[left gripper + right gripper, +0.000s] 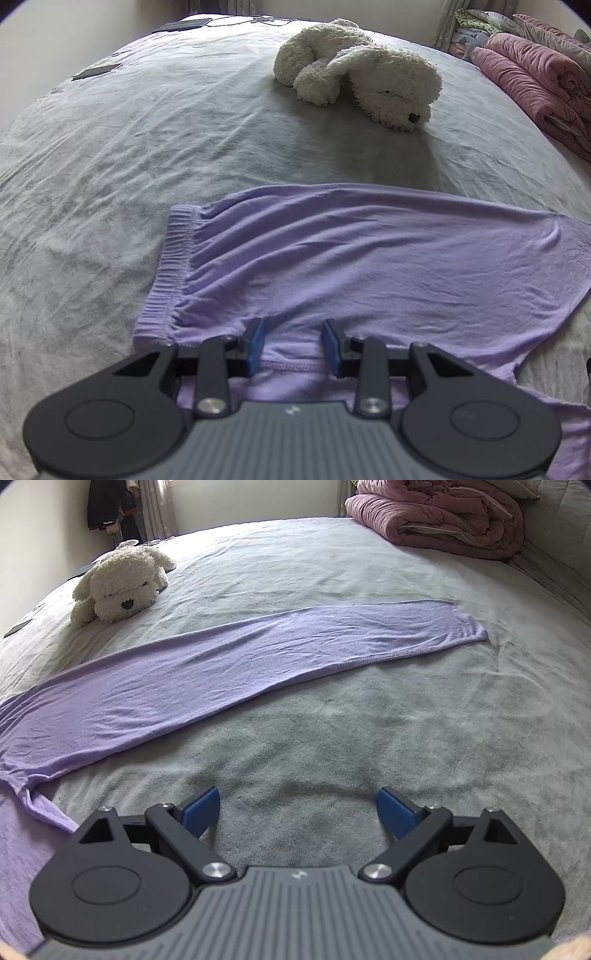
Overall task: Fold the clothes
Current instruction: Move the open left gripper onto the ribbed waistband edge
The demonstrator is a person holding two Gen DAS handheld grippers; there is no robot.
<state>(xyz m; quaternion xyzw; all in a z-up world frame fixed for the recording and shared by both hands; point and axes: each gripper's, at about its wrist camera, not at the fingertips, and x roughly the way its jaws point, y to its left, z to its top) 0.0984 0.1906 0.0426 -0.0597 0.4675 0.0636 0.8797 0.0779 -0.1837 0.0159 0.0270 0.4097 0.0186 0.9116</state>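
Left claw (293,347) straddles the lilac trousers' (369,258) hemmed edge, grip unclear; right claw (297,814) gapes over bedsheet (332,738).

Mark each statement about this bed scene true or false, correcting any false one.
1. The lilac knit trousers lie spread on the grey bedsheet. True.
2. The right gripper is shut on the trousers. False: its jaws stand open over bare sheet.
3. The white plush dog lies on the trousers. False: it lies apart, on the sheet.
4. The left gripper hovers over lilac fabric beside the elastic waistband. True.
5. A folded pink quilt sits at the bed's edge. True.
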